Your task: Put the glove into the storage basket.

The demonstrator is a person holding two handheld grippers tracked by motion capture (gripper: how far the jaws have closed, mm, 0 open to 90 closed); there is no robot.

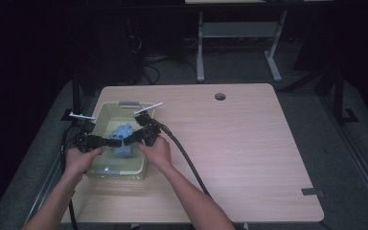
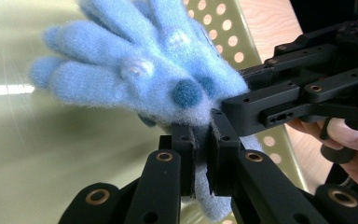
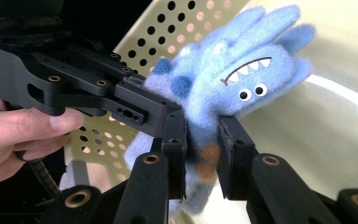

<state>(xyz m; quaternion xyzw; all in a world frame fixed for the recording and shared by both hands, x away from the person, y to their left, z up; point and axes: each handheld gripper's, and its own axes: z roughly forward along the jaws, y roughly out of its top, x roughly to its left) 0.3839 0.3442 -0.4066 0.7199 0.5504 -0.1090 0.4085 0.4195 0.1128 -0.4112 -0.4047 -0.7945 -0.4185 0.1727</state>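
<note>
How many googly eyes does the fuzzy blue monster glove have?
2, side by side just under the toothy mouth on the blue glove in the right gripper view. More might hide on its far side.

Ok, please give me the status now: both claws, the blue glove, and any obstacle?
Left claw shut on blue glove. Right claw shut on it too. Glove held over yellow-green basket. Nothing in the way.

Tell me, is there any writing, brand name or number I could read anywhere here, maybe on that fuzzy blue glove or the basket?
None can be read.
The blue glove carries a monster face with eyes and jagged teeth, but no letters.
The perforated yellow-green basket shows plain walls, no label.
The black left gripper and right gripper, both clamped on the glove, show bolts and holes, no markings.
</note>
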